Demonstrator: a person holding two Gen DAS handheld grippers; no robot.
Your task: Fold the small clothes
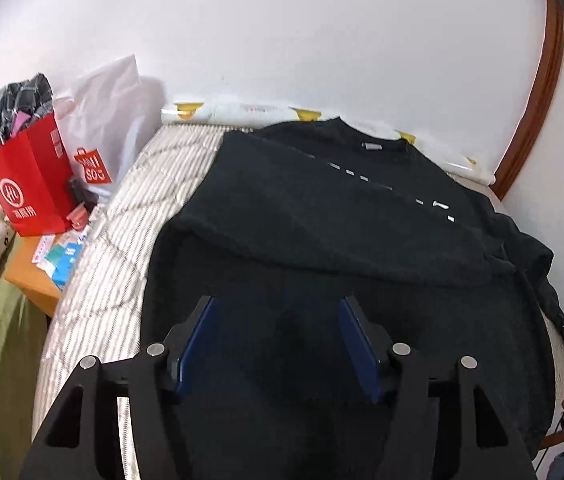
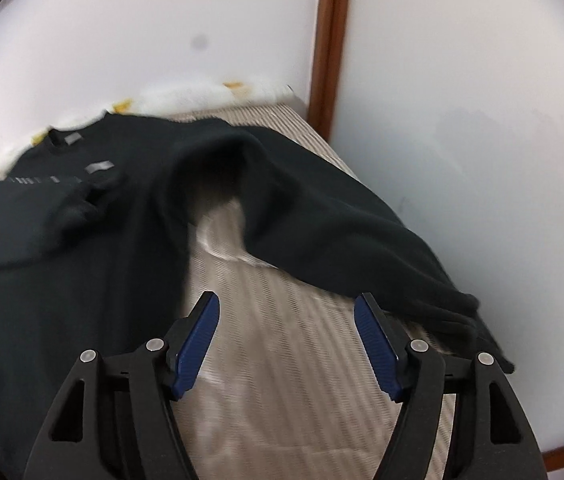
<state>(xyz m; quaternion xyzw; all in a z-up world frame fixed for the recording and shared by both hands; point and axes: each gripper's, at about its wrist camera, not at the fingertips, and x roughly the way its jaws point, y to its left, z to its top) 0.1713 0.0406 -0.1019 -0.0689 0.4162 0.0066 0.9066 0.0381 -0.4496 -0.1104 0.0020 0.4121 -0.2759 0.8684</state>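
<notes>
A black long-sleeved top point(image 1: 322, 216) lies on a striped bed point(image 1: 122, 216), collar towards the wall, with one sleeve folded across its chest. My left gripper point(image 1: 278, 304) is open and empty, just above the top's lower part. In the right wrist view the top point(image 2: 62, 216) lies to the left, and its other sleeve point(image 2: 322, 216) arches out to the right over the bed point(image 2: 282, 360). My right gripper point(image 2: 287, 300) is open and empty over bare bedding, with the sleeve's cuff point(image 2: 458, 308) just beyond its right finger.
A red paper bag point(image 1: 30, 184) stuffed with clothes and a white bag point(image 1: 102, 128) stand on a wooden side table point(image 1: 30, 280) left of the bed. White walls back the bed. A brown wooden frame point(image 2: 328, 40) runs up the wall at the right.
</notes>
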